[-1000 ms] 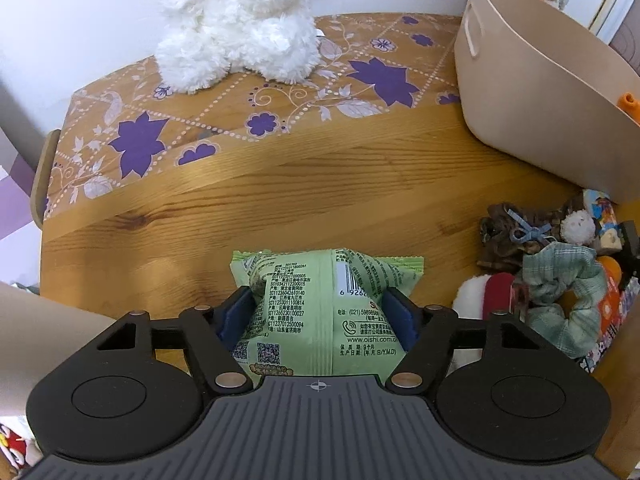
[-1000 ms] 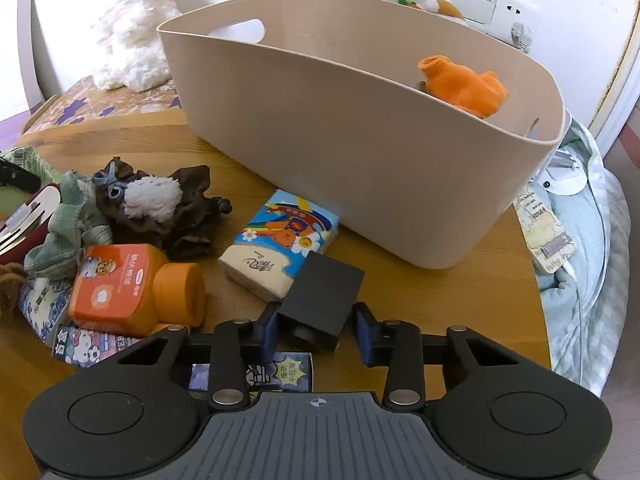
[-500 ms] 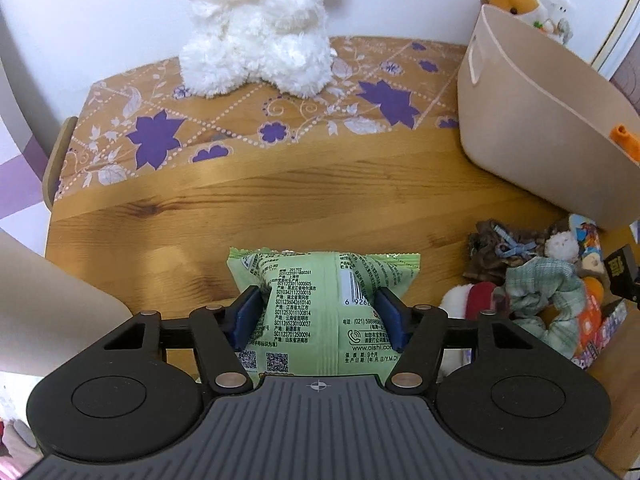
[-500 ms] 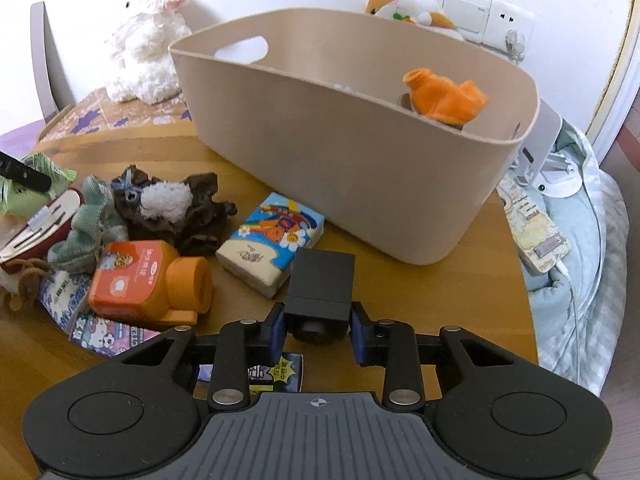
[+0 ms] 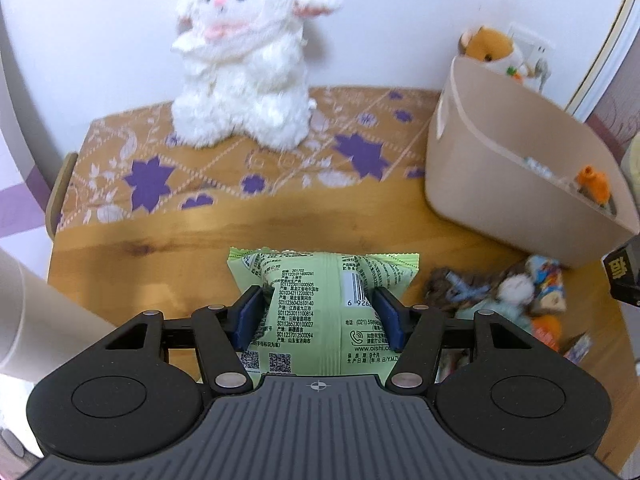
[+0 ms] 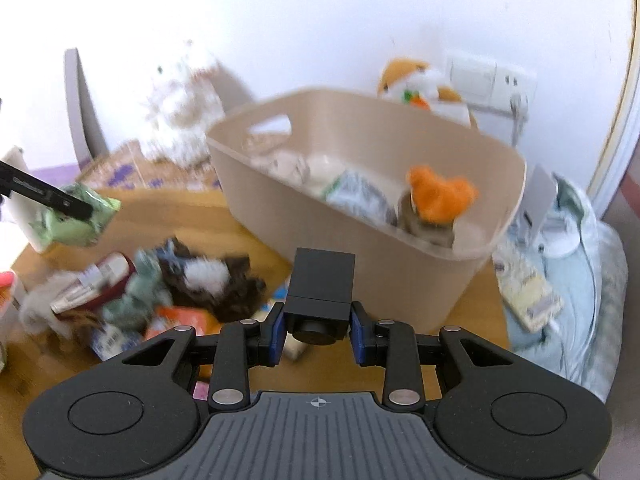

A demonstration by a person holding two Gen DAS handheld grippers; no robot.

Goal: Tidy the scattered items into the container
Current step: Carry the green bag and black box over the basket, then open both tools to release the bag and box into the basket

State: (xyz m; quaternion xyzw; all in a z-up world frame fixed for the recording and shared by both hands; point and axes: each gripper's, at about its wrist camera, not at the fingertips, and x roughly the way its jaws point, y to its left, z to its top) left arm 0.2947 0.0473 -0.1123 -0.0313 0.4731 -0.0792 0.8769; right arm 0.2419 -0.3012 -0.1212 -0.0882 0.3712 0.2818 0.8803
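Above the wooden worktop (image 5: 168, 276), left tool (image 5: 318, 312) clamped on a green snack packet (image 5: 320, 300), blue pads (image 5: 249, 314) pressed into its two long sides, jaws just drawn closer so the film dents inward. Packet lifted clear of the worktop, as confirmed in the right wrist view (image 6: 76, 216). Right tool (image 6: 318, 332) closed on a small black box (image 6: 322, 284), held by its near end, far end projecting toward the beige container (image 6: 400, 276). Container well to the right of the packet (image 5: 500, 184), already holding an orange soft toy (image 6: 440, 196) and paper-like items, blurred and not identifiable. Remaining clutter (image 6: 160, 292) heaped on the worktop between both tools.

Handling, judged: packet light, air-filled, slippery and crushable, hence best gripped across the middle with modest force, contents probably brittle. Black box stiff and compact, safe under firm pressure, though an end grip leaves it prone to pivot. White plush (image 5: 244, 72) beyond, soft and bulky, best pinched at the body.
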